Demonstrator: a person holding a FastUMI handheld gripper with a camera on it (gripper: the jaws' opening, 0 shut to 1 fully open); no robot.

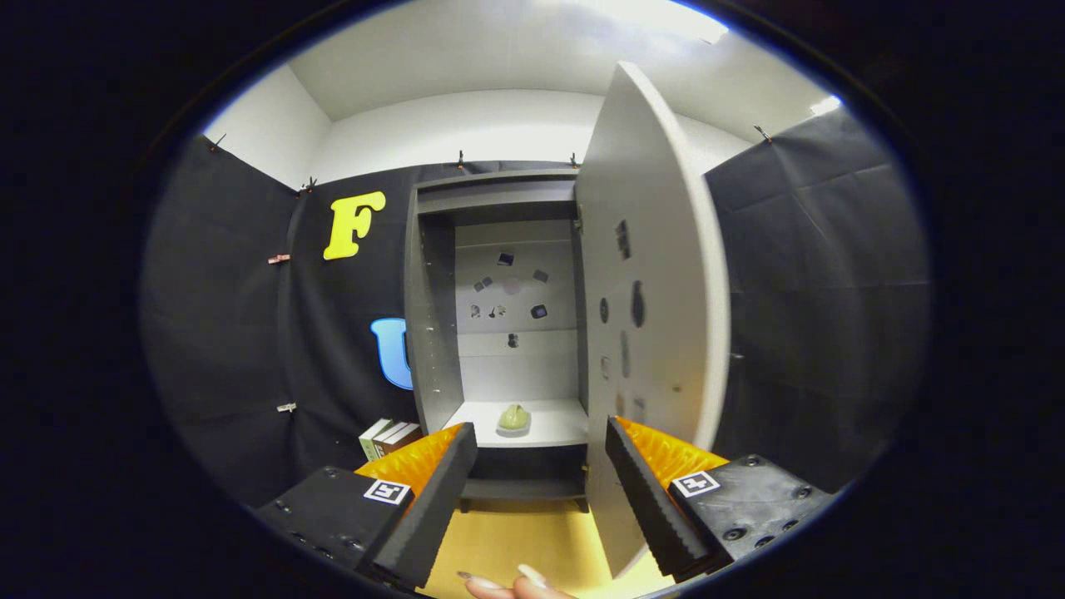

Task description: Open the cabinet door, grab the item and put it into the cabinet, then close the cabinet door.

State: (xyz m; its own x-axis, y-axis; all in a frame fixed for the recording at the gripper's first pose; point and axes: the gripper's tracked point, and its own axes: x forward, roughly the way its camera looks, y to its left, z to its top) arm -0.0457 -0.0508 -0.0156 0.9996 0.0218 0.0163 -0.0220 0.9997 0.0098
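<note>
Ahead, gripper (pixel 541 482) (empty) facing door (pixel 657 333) edge

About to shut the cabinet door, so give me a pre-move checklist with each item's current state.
1. Cabinet door swung open: ok.
2. Green item resting on the shelf inside the cabinet: ok.
3. Hand-held gripper open and holding nothing: ok.
4. Item set back from the shelf's front edge, out of the door's path: ok.
5. Fingers touching the door edge: cannot tell.
6. Fingertips of a person below the gripper, near the door's swing: not ok.

No legible text — anywhere.
</note>
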